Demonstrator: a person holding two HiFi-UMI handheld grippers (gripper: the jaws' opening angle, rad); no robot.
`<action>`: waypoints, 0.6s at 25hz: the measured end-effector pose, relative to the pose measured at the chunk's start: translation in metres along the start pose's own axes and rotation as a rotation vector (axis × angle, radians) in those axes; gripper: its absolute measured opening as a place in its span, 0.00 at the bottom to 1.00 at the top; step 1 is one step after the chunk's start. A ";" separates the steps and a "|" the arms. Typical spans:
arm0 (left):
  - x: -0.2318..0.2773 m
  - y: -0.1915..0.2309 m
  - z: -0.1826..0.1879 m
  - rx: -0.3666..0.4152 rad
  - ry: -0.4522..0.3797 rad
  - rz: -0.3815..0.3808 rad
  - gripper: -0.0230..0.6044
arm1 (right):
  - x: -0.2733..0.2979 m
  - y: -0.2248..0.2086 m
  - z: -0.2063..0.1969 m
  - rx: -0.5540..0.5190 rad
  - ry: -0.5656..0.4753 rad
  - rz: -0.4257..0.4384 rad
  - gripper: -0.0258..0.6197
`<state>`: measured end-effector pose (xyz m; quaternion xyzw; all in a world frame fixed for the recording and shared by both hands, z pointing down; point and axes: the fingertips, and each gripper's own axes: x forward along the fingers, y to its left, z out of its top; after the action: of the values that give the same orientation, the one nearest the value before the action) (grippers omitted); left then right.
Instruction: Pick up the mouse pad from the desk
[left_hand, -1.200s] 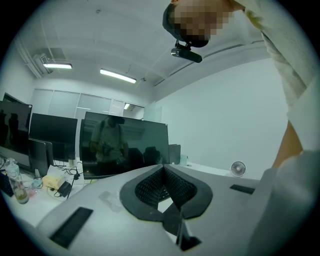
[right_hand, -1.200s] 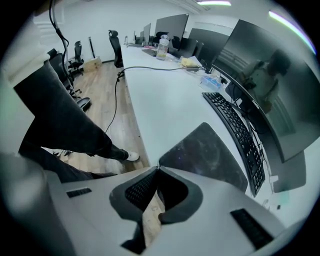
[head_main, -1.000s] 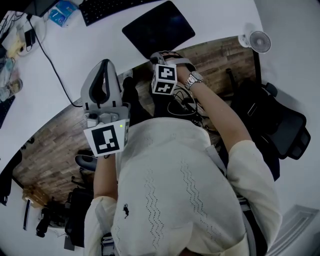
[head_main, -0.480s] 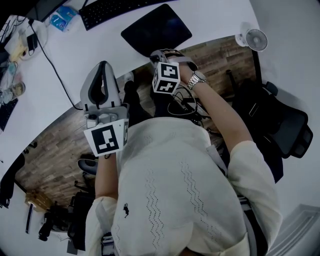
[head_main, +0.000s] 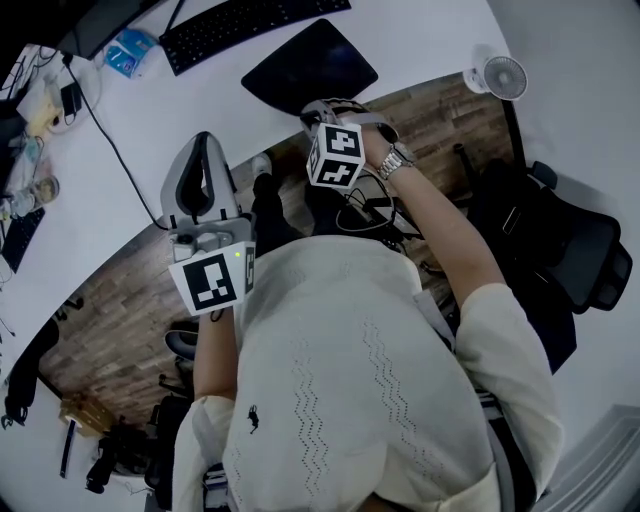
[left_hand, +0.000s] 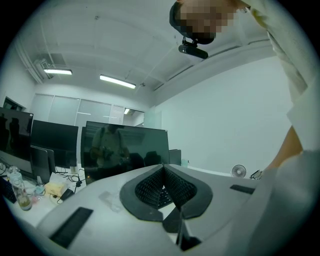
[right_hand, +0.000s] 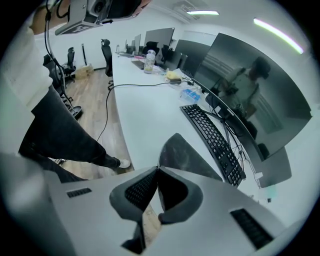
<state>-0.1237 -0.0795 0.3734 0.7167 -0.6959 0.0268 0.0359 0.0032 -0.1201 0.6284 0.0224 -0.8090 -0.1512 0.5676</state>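
The black mouse pad (head_main: 310, 68) lies flat at the near edge of the white desk (head_main: 150, 110), just below the keyboard (head_main: 250, 28). My right gripper (head_main: 318, 108) hovers over the floor just short of the pad's near edge, shut with nothing in it. In the right gripper view the shut gripper (right_hand: 158, 169) points at the mouse pad (right_hand: 187, 152), apart from it. My left gripper (head_main: 205, 140) is held over the desk edge to the pad's left. In its own view the left gripper (left_hand: 162, 167) is shut and empty, tilted up toward the monitors.
A small white fan (head_main: 503, 77) stands at the desk's right end and a black office chair (head_main: 560, 250) sits to my right. A cable (head_main: 105, 135) runs across the desk; a blue pack (head_main: 128, 52) and clutter lie at far left. Monitors (left_hand: 125, 147) stand behind the keyboard (right_hand: 212, 140).
The desk has slid slightly down and left in the head view. The right gripper sits a little nearer the mouse pad's edge. Both grippers stay shut.
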 end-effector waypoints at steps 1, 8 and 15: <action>0.000 -0.001 0.001 0.000 -0.001 -0.002 0.06 | -0.002 -0.002 0.000 0.002 0.001 -0.005 0.06; -0.003 -0.005 0.011 0.005 -0.020 -0.019 0.06 | -0.015 -0.006 -0.001 0.006 0.001 -0.019 0.06; -0.006 -0.009 0.014 0.015 -0.030 -0.035 0.06 | -0.029 -0.008 -0.006 0.021 0.007 -0.031 0.06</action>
<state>-0.1148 -0.0742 0.3588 0.7293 -0.6836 0.0204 0.0206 0.0177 -0.1229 0.6019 0.0415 -0.8081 -0.1516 0.5678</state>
